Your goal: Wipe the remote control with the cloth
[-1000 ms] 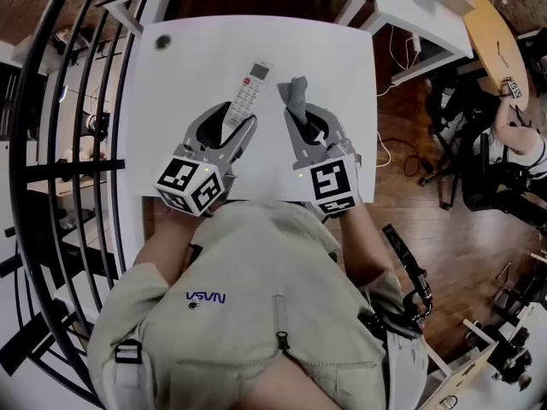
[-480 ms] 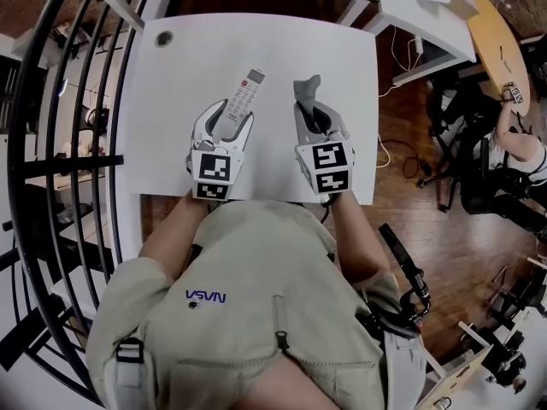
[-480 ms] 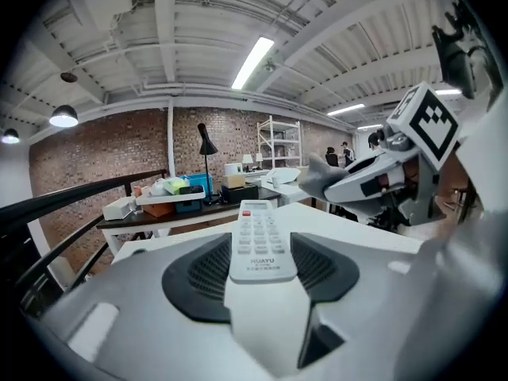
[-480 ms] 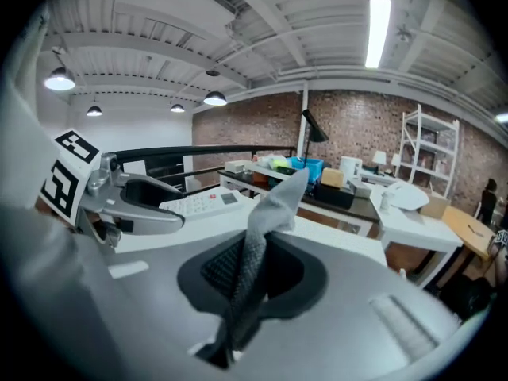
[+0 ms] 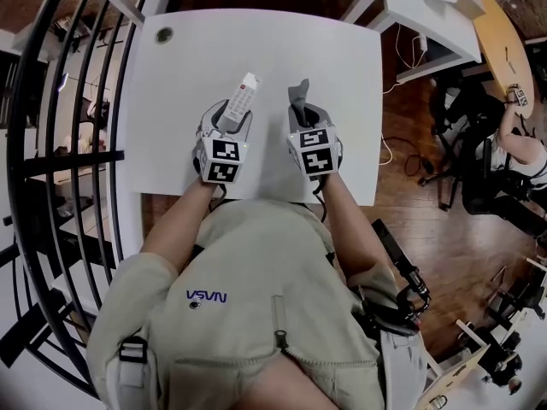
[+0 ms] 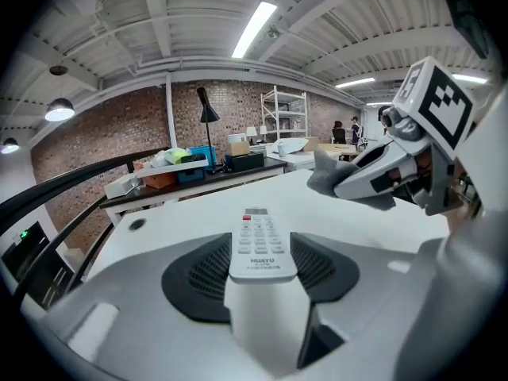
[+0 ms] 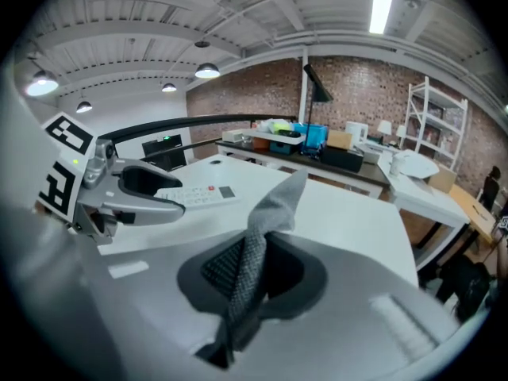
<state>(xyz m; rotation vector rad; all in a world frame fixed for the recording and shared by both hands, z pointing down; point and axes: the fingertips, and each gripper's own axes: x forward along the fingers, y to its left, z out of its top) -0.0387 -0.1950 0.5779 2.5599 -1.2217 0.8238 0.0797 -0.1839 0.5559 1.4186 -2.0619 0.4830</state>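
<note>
A white remote control (image 5: 240,99) juts forward out of my left gripper (image 5: 227,121), which is shut on its near end above the white table (image 5: 333,49). In the left gripper view the remote (image 6: 259,232) lies button side up between the black pads of that gripper (image 6: 262,270). My right gripper (image 5: 303,120) is shut on a grey cloth (image 5: 298,92), whose loose end stands up past the jaws. The right gripper view shows the cloth (image 7: 274,205) pinched in the right gripper (image 7: 252,270), with the left gripper (image 7: 135,190) and the remote (image 7: 194,195) to its left.
A round cable hole (image 5: 163,34) sits in the table's far left corner. Black railings (image 5: 68,143) run along the left. A second white table (image 5: 427,15) stands at the back right, and a seated person (image 5: 517,143) is at the far right over a wooden floor.
Both grippers have sunk toward the table and drawn back toward the person, rolling so that their marker cubes face up. The remote and the cloth stay gripped.
</note>
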